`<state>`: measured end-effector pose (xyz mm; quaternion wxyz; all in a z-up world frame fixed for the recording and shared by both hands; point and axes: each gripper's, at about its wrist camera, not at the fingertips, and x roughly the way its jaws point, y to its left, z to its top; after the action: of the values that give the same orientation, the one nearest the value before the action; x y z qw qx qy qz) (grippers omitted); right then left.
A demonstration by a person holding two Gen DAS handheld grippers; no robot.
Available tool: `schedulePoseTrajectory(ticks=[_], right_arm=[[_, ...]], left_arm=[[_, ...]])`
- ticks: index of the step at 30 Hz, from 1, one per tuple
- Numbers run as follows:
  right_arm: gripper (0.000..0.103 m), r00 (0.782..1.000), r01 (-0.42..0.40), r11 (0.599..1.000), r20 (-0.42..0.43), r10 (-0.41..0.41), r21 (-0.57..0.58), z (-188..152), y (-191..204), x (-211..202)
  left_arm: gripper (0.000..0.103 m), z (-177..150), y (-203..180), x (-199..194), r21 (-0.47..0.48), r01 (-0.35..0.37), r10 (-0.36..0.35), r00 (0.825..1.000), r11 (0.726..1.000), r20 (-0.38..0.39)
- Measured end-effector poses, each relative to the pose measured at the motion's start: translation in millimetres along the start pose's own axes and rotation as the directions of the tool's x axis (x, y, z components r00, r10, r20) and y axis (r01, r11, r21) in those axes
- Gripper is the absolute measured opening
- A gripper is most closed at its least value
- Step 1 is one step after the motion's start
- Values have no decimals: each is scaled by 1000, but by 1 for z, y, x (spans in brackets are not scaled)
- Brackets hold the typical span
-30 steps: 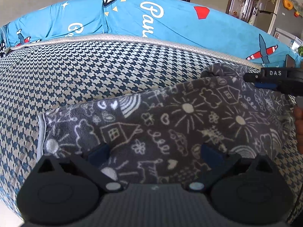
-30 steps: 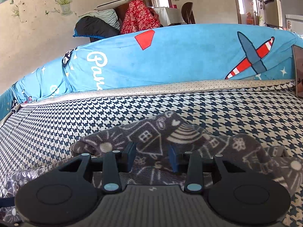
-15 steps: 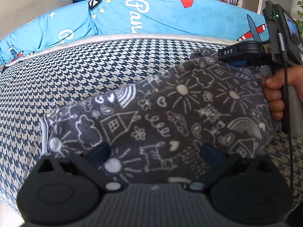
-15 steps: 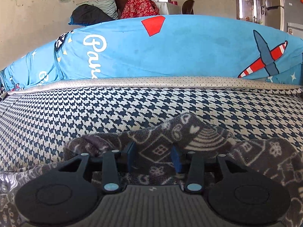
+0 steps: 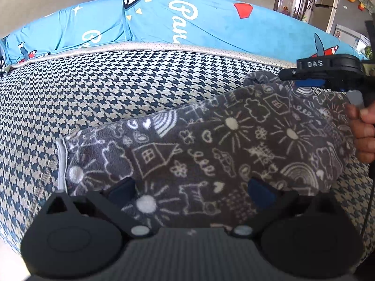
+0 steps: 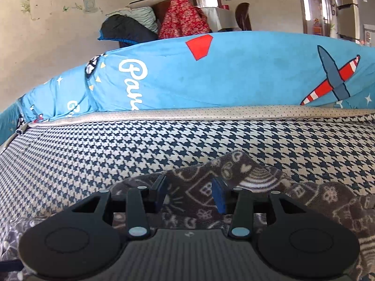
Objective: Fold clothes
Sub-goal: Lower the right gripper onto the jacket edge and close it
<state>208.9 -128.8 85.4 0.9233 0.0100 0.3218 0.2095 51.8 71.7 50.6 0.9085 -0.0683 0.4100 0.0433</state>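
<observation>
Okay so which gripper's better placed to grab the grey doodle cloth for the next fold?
Probably the right gripper: its fingers stand closer together, straddling a raised ridge of the grey doodle cloth. The left gripper is spread wide over flat fabric.

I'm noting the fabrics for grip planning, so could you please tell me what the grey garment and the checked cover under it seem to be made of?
The grey garment looks like fleece: a matte, fuzzy nap blurs its white doodle print, and it bunches in thick, soft folds. The checked cover looks like flat woven cloth, perhaps a cotton blend: its houndstooth pattern is crisp and it lies smooth, without pile.
</observation>
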Motion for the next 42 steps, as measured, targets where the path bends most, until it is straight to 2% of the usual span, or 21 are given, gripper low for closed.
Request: schedulePoseTrajectory(ticks=[3, 6, 9, 15, 22, 33, 42], right_arm=[[42, 996, -92, 995, -22, 91, -48, -4, 9, -14], [42, 988, -152, 980, -30, 149, -132, -11, 24, -26], [42, 981, -192, 963, -51, 186, -188, -20, 38, -28], [42, 974, -221, 948, -89, 206, -228, -30, 65, -13], [42, 983, -166, 942, -122, 135, -292, -36, 96, 14], [41, 996, -78, 886, -80, 46, -458, -58, 119, 49], [40, 998, -51, 863, -48, 31, -503, -58, 126, 50]], left_arm=[[103, 3, 7, -1, -43, -4, 4, 1000, 999, 3], [103, 5, 12, -3, -70, -5, 6, 1000, 998, 13], [103, 3, 13, -3, -77, -5, 5, 1000, 997, 0], [103, 0, 13, -2, -63, -16, 15, 1000, 998, -12], [103, 3, 22, -4, -111, -14, 14, 1000, 994, 1], [103, 10, 33, -3, -173, 8, -6, 1000, 985, 10], [103, 13, 35, 0, -185, 4, -3, 1000, 983, 2]])
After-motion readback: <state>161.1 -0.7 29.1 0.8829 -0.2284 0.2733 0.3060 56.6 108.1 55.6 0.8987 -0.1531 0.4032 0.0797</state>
